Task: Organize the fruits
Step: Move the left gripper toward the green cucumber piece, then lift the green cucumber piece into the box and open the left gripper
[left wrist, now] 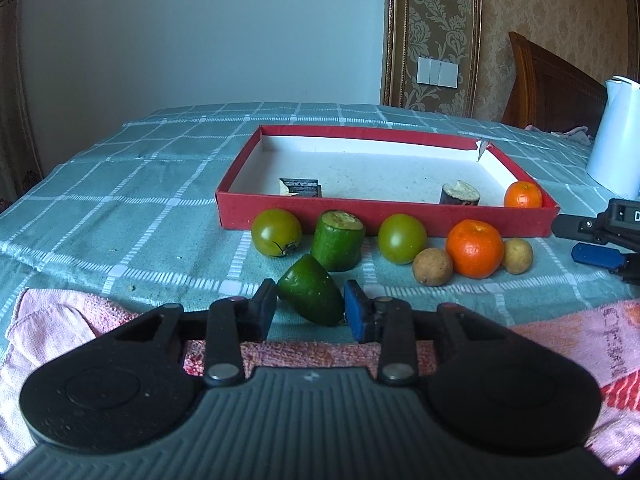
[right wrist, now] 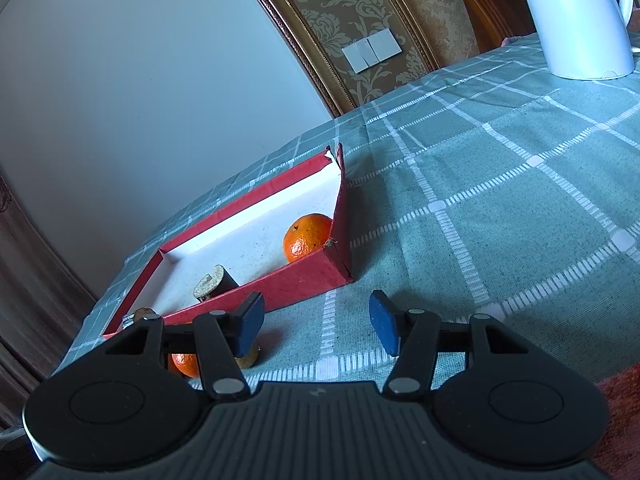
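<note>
the left gripper (left wrist: 310, 306) has its pads either side of a tilted green chunk (left wrist: 312, 296) near the table edge, seemingly clamped on it. to place it well, the person should lift it clear, carry it over the row of fruit and the box (left wrist: 384, 216) front wall, and set it on bare floor inside. a second green chunk (left wrist: 338, 246), two green tomatoes (left wrist: 276, 232) and an orange (left wrist: 475, 248) stand right in the path. the right gripper (right wrist: 316, 322) hangs apart and empty beside the box corner, near a white kettle (right wrist: 576, 16).
</note>
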Action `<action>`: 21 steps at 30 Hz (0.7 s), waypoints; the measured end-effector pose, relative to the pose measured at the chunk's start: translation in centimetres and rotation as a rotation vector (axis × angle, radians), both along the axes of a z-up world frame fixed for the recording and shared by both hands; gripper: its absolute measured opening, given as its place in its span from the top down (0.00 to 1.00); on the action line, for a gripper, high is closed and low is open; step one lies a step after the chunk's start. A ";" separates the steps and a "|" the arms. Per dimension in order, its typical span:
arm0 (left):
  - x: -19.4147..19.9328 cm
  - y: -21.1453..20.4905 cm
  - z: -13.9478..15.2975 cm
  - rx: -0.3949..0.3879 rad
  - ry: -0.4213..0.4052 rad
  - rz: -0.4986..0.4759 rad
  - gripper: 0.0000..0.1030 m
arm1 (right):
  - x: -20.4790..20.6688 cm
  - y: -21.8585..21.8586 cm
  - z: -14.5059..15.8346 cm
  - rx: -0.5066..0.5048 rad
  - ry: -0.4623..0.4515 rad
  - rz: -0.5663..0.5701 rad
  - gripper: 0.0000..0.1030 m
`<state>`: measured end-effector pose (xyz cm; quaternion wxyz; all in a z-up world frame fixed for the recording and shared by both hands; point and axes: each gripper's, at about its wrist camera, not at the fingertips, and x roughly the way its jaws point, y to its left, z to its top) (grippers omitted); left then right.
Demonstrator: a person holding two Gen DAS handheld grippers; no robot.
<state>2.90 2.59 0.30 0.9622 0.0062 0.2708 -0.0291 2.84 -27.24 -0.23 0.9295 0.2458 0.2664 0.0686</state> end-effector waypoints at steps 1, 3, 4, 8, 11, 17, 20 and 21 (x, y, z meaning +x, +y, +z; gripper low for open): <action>-0.1 0.0 0.1 0.002 -0.006 0.000 0.68 | 0.0 0.0 0.0 0.000 0.000 0.000 0.45; -0.3 0.0 0.2 0.004 -0.016 0.003 0.68 | 0.0 0.0 0.0 0.000 0.000 0.001 0.44; -0.4 -0.1 0.4 0.006 -0.024 0.002 0.68 | 0.0 0.0 0.0 0.001 0.000 0.002 0.44; -0.9 -0.1 1.8 0.010 -0.071 -0.011 0.68 | 0.0 0.0 0.0 0.001 0.000 0.002 0.44; -0.5 -0.1 3.4 0.037 -0.122 -0.014 0.68 | 0.0 0.0 0.0 0.001 0.000 0.001 0.43; 4.3 0.9 6.0 0.059 -0.144 0.030 0.68 | 0.0 -0.1 0.0 0.003 -0.001 0.001 0.43; 6.6 1.8 6.3 0.071 -0.133 0.079 0.39 | 0.0 0.0 0.0 0.004 -0.001 0.001 0.43; 6.8 2.0 6.3 0.082 -0.149 0.109 0.25 | 0.0 0.0 0.0 0.004 0.000 0.002 0.43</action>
